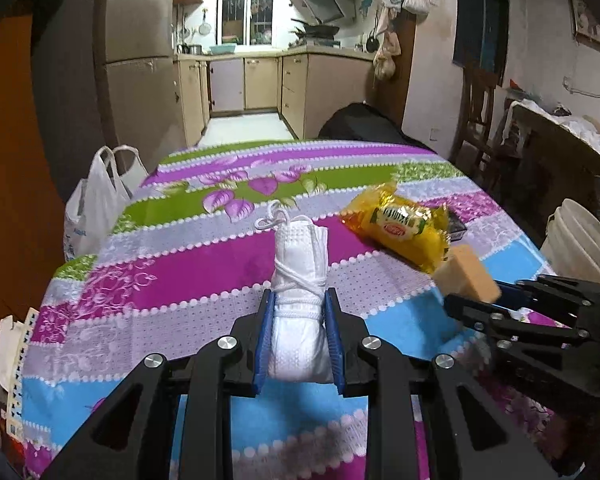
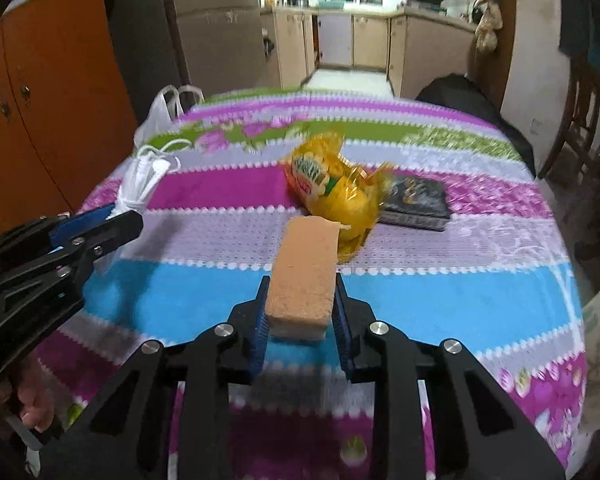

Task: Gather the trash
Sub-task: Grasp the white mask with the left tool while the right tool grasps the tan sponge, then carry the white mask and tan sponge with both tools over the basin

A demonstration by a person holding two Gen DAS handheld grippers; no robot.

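Observation:
My left gripper (image 1: 299,308) is shut on a white rolled face mask (image 1: 300,280) bound with its strings, held above the table; it also shows in the right wrist view (image 2: 140,184). My right gripper (image 2: 302,300) is shut on an orange-tan sponge block (image 2: 306,272), which also shows at the right of the left wrist view (image 1: 466,276). A yellow snack wrapper (image 1: 400,226) lies on the table ahead; it also shows in the right wrist view (image 2: 336,184), just beyond the sponge.
The table has a striped floral cloth (image 1: 180,272). A dark book (image 2: 418,202) lies behind the wrapper. A white plastic bag (image 1: 96,204) hangs at the table's left edge. A white bucket (image 1: 576,236) stands at the right. Kitchen cabinets are behind.

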